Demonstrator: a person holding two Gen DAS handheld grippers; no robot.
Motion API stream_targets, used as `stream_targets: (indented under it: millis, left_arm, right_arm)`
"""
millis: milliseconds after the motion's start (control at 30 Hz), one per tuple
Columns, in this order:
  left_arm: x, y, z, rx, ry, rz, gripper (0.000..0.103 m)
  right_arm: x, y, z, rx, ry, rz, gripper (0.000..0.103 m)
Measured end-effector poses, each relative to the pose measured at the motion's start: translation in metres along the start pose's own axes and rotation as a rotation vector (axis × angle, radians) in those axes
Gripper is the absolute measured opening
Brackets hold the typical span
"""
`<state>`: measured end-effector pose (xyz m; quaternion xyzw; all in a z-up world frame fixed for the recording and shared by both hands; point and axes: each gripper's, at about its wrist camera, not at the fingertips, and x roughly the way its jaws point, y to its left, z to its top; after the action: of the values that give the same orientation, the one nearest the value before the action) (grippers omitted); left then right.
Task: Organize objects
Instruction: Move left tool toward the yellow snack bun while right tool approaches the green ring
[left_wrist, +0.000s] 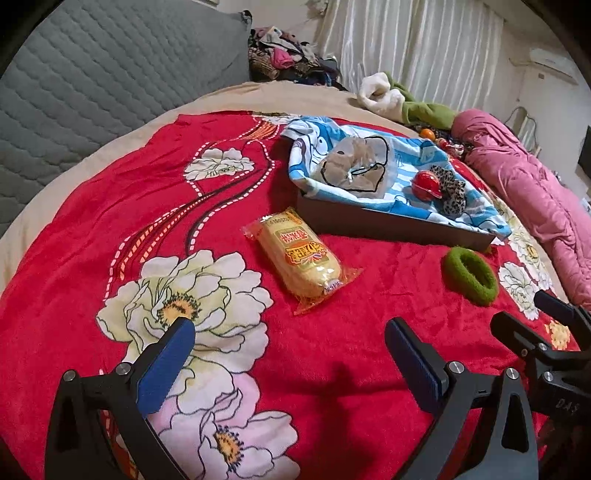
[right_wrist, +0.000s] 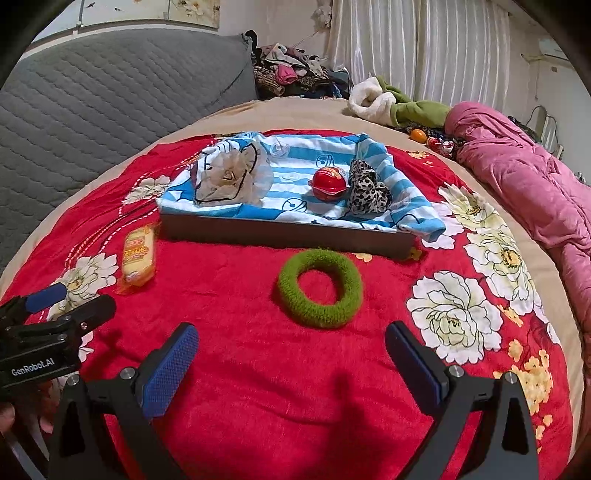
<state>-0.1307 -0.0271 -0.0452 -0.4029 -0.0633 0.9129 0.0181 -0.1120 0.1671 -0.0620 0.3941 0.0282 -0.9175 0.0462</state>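
A bed (right_wrist: 303, 114) fills both views, its far edge and foot cut off by the fisheye rim, with a red floral blanket (right_wrist: 258, 350) spread over the middle. Along the right lies a pink quilt (right_wrist: 517, 173), bunched so its shape is hard to read. On the blanket sits a shallow dark tray (right_wrist: 284, 234) lined with a blue-striped cloth (right_wrist: 295, 173) that hides the tray's floor and far wall. Inside, at the left, a clear bag (right_wrist: 229, 181) holds something brownish (contents not clear); at the right a leopard-print scrunchie (right_wrist: 367, 192) lies just beside a red round container (right_wrist: 328, 182).

In front of the tray, on the blanket, a green scrunchie (right_wrist: 319, 288) lies flat, apart from the tray wall. To the tray's left lies a yellow snack packet (left_wrist: 301, 256), its print too distorted to read.

The left tool (left_wrist: 290, 341) hangs above the blanket with jaws spread wide, holding nothing. The right tool (right_wrist: 291, 343) is likewise spread and empty, just short of the green scrunchie. Small objects (right_wrist: 419, 134) near the quilt's far end are too small to identify.
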Motion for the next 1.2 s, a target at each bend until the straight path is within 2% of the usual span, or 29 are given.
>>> stream_targets:
  millis: [500,833,1200]
  left_arm:
    - [0.018,0.007,0.022,-0.016,0.013,0.010,0.102]
    - [0.039,-0.012,0.039,0.007,0.029,0.026,0.102]
    - [0.066,-0.018,0.042,0.009,0.061,0.058,0.102]
  right_arm:
    - [0.018,-0.005,0.019,0.000,0.022,0.004,0.102]
    - [0.031,-0.003,0.028,-0.011,0.031,-0.004,0.102]
    - [0.055,-0.005,0.026,-0.015,0.063,-0.012,0.102]
